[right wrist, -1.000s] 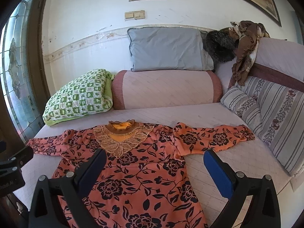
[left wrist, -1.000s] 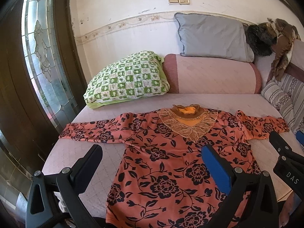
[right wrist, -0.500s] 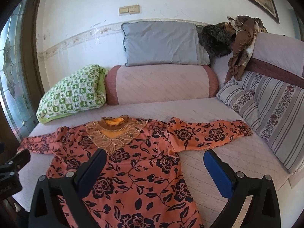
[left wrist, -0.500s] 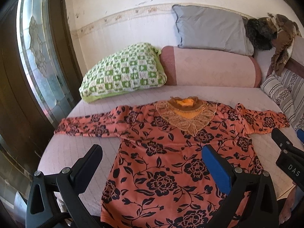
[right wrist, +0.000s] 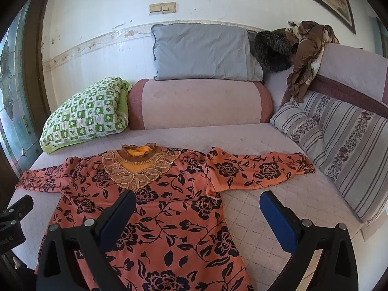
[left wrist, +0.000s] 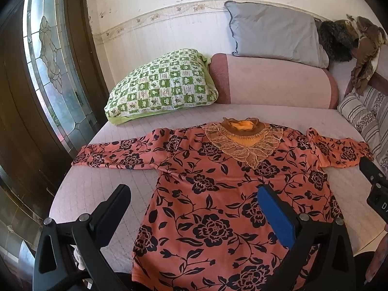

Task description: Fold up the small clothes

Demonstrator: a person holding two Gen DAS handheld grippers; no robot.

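Item 1: blouse (left wrist: 218, 194), orange with black flower print and a lace collar (left wrist: 243, 143) at 12 o'clock. Lies flat, face up, on the bed (left wrist: 106, 194), both sleeves spread out: 1 toward 9 o'clock, 1 toward 3 o'clock. Hem at 6 o'clock, nearest the cameras. Unfolded.

Item 2: left gripper (left wrist: 194, 208). Held low at the 6 o'clock edge of the bed, aimed toward 12 o'clock along the garment. Fingers spread wide, released, gripping nothing. 1 finger over bare bedcover beside the blouse, the blue-padded finger (left wrist: 274, 213) over the fabric. Contact with the cloth cannot be told.

Item 3: right gripper (right wrist: 197, 213). Same low pose, aimed toward 12 o'clock, over the blouse's right side. Fingers wide apart, released, empty. Its dark finger (right wrist: 118, 213) over the print, its blue one over bare bedcover below the right sleeve (right wrist: 257, 172).

Item 4: backdrop at 12 o'clock: green checked pillow (left wrist: 162, 84), pink bolster (left wrist: 274, 82), grey pillow (left wrist: 274, 34). Striped cushion (right wrist: 300, 126) at 3 o'clock.
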